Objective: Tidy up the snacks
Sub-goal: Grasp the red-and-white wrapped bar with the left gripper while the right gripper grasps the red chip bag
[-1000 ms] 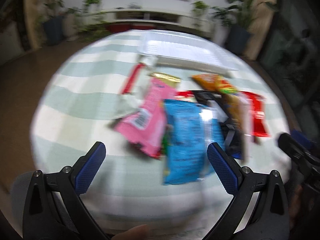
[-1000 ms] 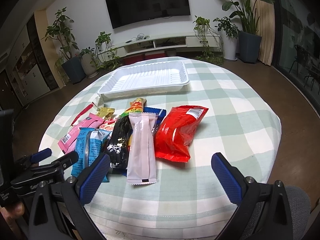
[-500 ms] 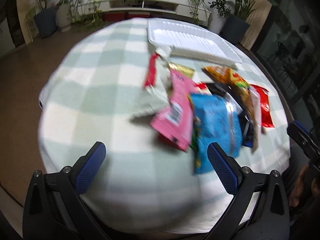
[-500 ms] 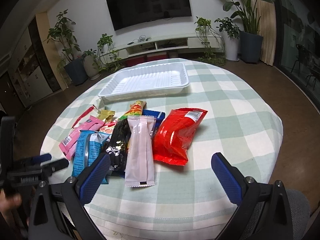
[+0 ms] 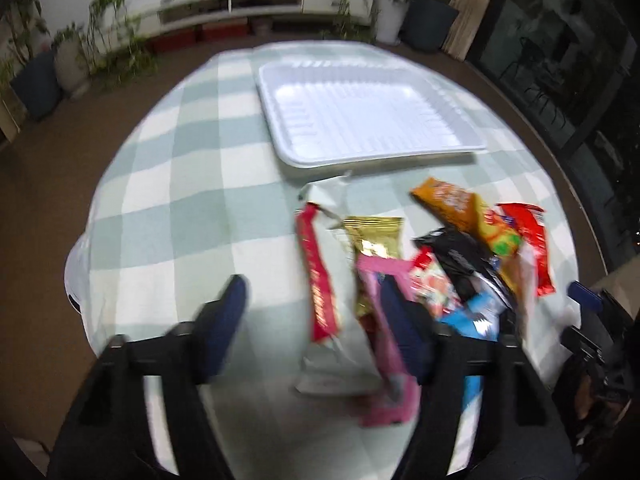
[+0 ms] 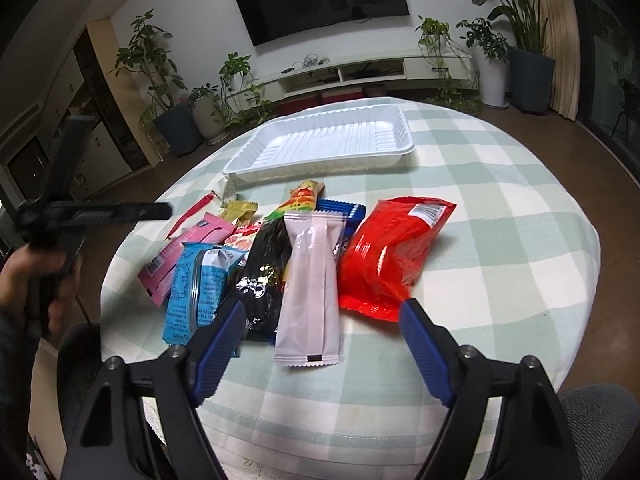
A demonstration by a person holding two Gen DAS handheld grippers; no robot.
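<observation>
Snacks lie in a loose overlapping pile on a round table covered with a green-and-white checked cloth [image 6: 500, 208], and both grippers hang over its near edge with nothing between their fingers.

The right gripper [image 6: 322, 328] has its blue-padded fingers spread wide. Just ahead of the gap between them lies a pale pink packet [image 6: 310, 292], its near end closest to the fingers. Touching that packet toward the left finger is a black packet [image 6: 266, 276], and beyond the left finger lie a light blue packet [image 6: 196, 284] and a pink packet [image 6: 178, 252]. Ahead of the right finger, touching the pale pink packet, sits a red bag [image 6: 394, 252]. Farther on, an orange-green packet [image 6: 302, 196], a dark blue packet [image 6: 340, 210], a gold packet [image 6: 240, 210] and a thin red stick packet [image 6: 192, 210] fringe the far side of the pile. Beyond all of them stands a white tray [image 6: 320, 168], holding nothing.

The left gripper [image 5: 316, 312], blurred by motion, also has its fingers wide apart. The thin red stick packet [image 5: 316, 272] lies ahead of the gap, and the pink packet [image 5: 380, 332] runs beside and partly behind the right finger. The rest of the pile spreads past that finger, and the white tray [image 5: 288, 152] lies beyond. The person's left hand [image 6: 36, 280] grips the left gripper's handle.
</observation>
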